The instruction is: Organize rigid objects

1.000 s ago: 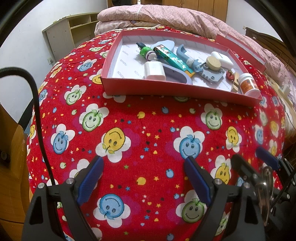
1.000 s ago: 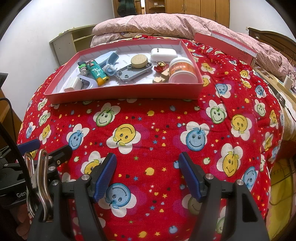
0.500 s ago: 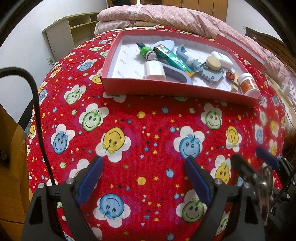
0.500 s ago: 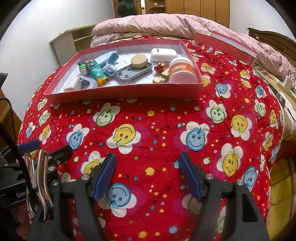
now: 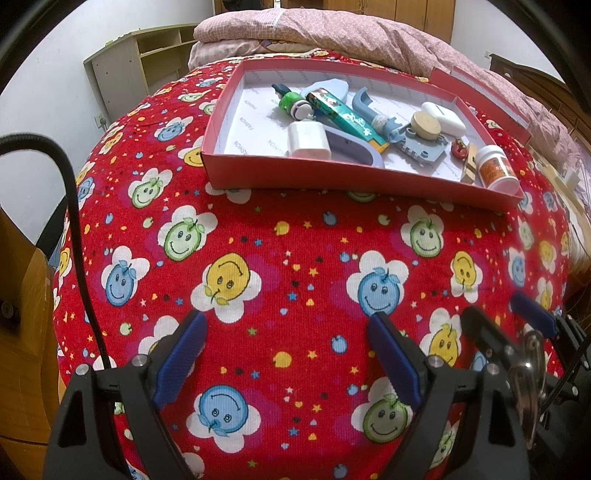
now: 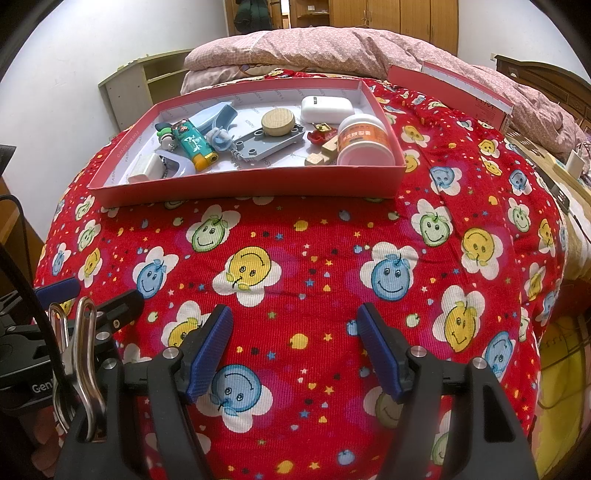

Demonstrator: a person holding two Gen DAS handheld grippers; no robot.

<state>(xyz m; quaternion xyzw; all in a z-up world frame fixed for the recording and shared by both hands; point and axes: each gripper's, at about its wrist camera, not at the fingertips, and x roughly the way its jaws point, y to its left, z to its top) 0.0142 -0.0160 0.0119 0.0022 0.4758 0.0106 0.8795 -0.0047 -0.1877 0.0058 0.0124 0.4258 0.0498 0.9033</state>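
Note:
A shallow red box (image 5: 332,177) (image 6: 251,184) lies on the red smiley-print cover, far from both grippers. Inside it are a teal lighter (image 5: 347,118) (image 6: 194,144), a white charger cube (image 5: 308,140), a round wooden disc (image 5: 426,125) (image 6: 277,122), a white case (image 6: 325,109), an orange-labelled jar (image 5: 495,171) (image 6: 364,142), a wooden clothespin (image 5: 469,168) and other small items. My left gripper (image 5: 288,347) stands open over bare cover, nothing between its fingers. My right gripper (image 6: 295,339) is open too, empty, beside the left one.
The box lid (image 6: 461,92) lies at the back right by a pink quilt (image 5: 332,33). A shelf unit (image 5: 147,66) stands against the left wall. The cover drops off at the right edge toward wooden furniture (image 6: 576,92). A black cable (image 5: 74,221) hangs at left.

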